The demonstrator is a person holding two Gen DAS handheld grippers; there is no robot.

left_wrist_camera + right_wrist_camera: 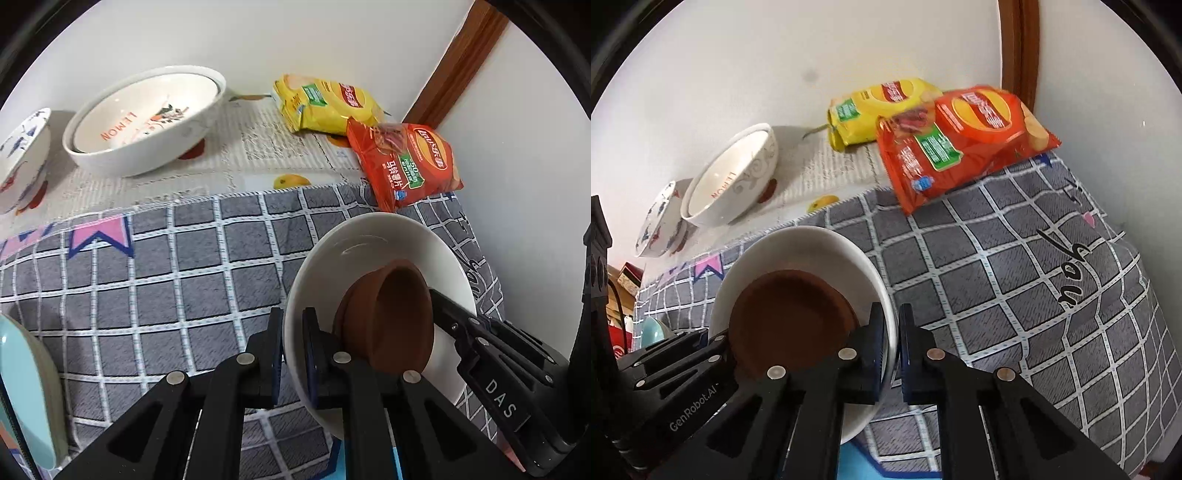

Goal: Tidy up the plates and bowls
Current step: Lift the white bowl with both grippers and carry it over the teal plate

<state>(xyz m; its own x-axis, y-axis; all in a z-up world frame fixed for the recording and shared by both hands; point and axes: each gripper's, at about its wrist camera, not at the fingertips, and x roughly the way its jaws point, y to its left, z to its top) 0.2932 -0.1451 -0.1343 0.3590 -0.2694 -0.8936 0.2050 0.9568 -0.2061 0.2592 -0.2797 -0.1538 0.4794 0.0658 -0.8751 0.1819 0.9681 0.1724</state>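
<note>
A white bowl (373, 240) with a small brown clay dish (391, 314) inside it is held above the grey checked cloth. My left gripper (293, 354) is shut on the bowl's left rim. My right gripper (894, 350) is shut on the opposite rim of the same white bowl (812, 243), with the brown dish (786, 321) to its left. A large white "LEMON" bowl (147, 118) and a small bowl with blue and red patterns (22, 155) stand at the back left by the wall.
A yellow chip bag (325, 105) and a red chip bag (406, 162) lie at the back right near the wall corner. A light blue dish (26, 391) sits at the left edge. The grey checked cloth (177, 273) covers the table front.
</note>
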